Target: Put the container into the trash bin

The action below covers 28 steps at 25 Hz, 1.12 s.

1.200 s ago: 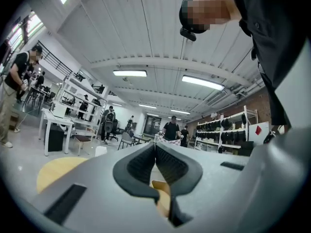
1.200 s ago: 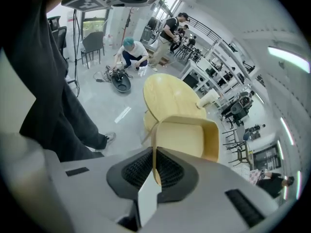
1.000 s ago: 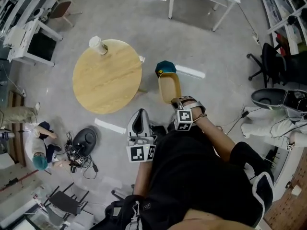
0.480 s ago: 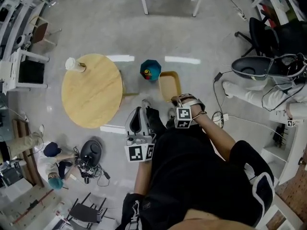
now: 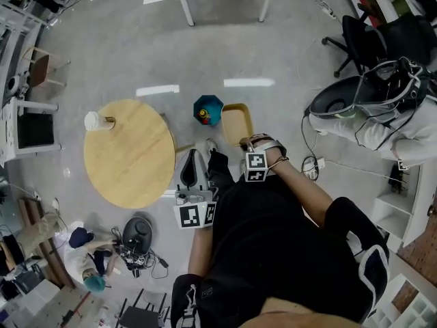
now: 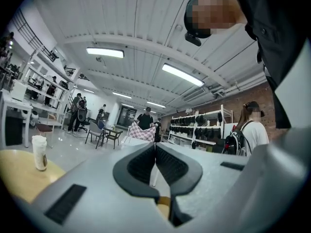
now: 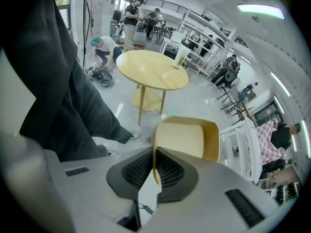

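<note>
The container [image 5: 235, 124] is a shallow yellow tray. My right gripper [image 5: 245, 143] is shut on its near rim and points steeply down. In the right gripper view the tray [image 7: 192, 137] hangs past the jaws, its rim pinched between the pads of the right gripper [image 7: 154, 166]. The trash bin [image 5: 208, 110] is a teal, many-sided tub on the floor, just left of the tray, with something red and yellow inside. My left gripper [image 5: 193, 158] is held level by my left leg. The left gripper [image 6: 155, 152] is shut on nothing.
A round wooden table [image 5: 130, 154] stands left of the bin, with a paper cup [image 5: 97, 121] at its far edge. A white table's legs [image 5: 184, 5] rise ahead. An office chair [image 5: 362, 36] and a seated person [image 5: 369, 115] are at the right. Someone crouches by gear [image 5: 136, 234] at lower left.
The head view has swung and advanced: the bin and round table have slid left and down in the picture. Both grippers moved along with me. The tray stays in the right gripper.
</note>
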Available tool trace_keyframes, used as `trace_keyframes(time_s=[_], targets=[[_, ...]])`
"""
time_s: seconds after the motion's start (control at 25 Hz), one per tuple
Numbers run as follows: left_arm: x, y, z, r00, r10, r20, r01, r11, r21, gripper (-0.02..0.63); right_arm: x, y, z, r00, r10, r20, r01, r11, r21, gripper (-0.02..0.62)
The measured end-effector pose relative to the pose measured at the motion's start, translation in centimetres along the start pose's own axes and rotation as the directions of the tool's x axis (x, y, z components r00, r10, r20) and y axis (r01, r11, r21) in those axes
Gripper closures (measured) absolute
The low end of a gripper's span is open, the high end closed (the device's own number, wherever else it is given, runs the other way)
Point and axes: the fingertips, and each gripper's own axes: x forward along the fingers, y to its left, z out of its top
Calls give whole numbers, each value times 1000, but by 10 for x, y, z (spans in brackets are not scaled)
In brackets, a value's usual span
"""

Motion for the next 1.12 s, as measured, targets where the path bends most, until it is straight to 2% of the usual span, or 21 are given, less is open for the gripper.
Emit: trace_keyframes(time_s=[0.28, 0.48, 0.56, 0.6, 0.96, 1.12], targets=[[60, 62, 10, 999, -25, -45, 24, 1000, -16, 595, 44, -55, 35, 999, 50, -12, -50, 998, 34, 554], [89, 102, 11, 997, -36, -74, 33, 999, -41, 595, 83, -88, 61, 993, 115, -26, -113, 991, 68, 548], [100, 113, 7, 996, -36, -83, 32, 998, -47, 595, 98, -102, 65, 993, 117, -35, -114, 990, 78, 401], [105, 118, 6, 996, -36, -86, 32, 998, -51, 595, 104, -109, 66, 992, 118, -38, -114, 990, 83, 388], [125, 153, 1, 994, -24, -110, 16, 997, -73, 597, 115, -129, 78, 990, 133, -42, -127, 984, 122, 397], [125, 147, 1, 994, -31, -105, 24, 998, -65, 597, 108, -132, 76, 995, 95, -18, -91, 983, 157, 462]])
